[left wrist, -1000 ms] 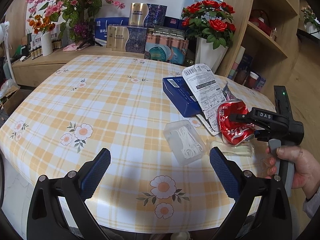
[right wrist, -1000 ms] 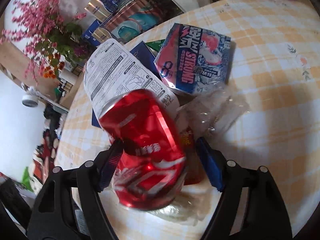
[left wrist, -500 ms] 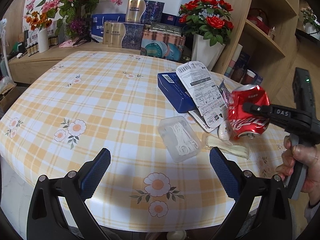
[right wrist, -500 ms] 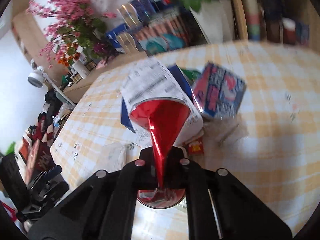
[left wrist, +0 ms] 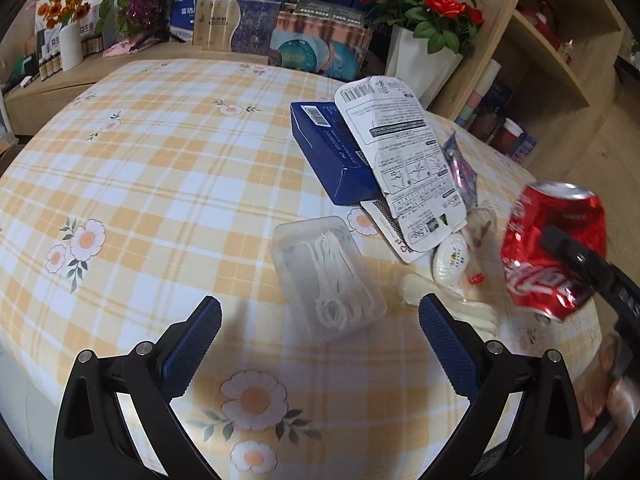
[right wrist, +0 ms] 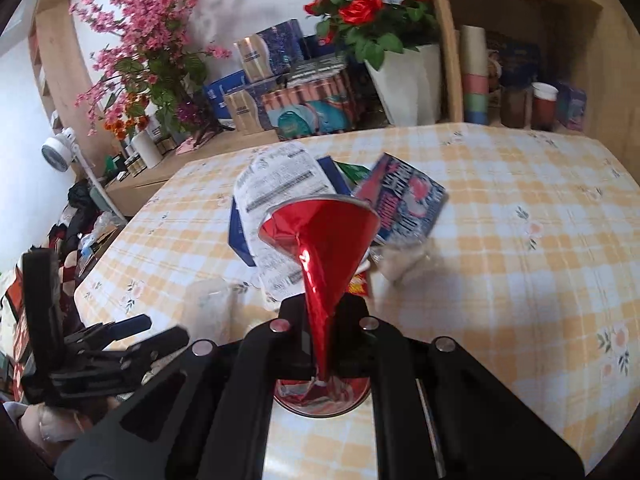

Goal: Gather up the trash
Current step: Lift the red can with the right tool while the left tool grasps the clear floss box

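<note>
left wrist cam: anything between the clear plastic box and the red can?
Yes. Between the clear plastic box and red can, held off the table, lie a small white round lid and crumpled clear wrap.

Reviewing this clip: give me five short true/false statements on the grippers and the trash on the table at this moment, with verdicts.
1. The right gripper is shut on the red can. True.
2. The can is intact and round. False: it is crushed flat between the fingers.
3. The left gripper holds the clear plastic box. False: it is open and holds nothing; the box lies on the table ahead of it.
4. A white printed card lies partly over the blue box. True.
5. The can rests on the table. False: it is lifted clear, near the table's edge.
</note>
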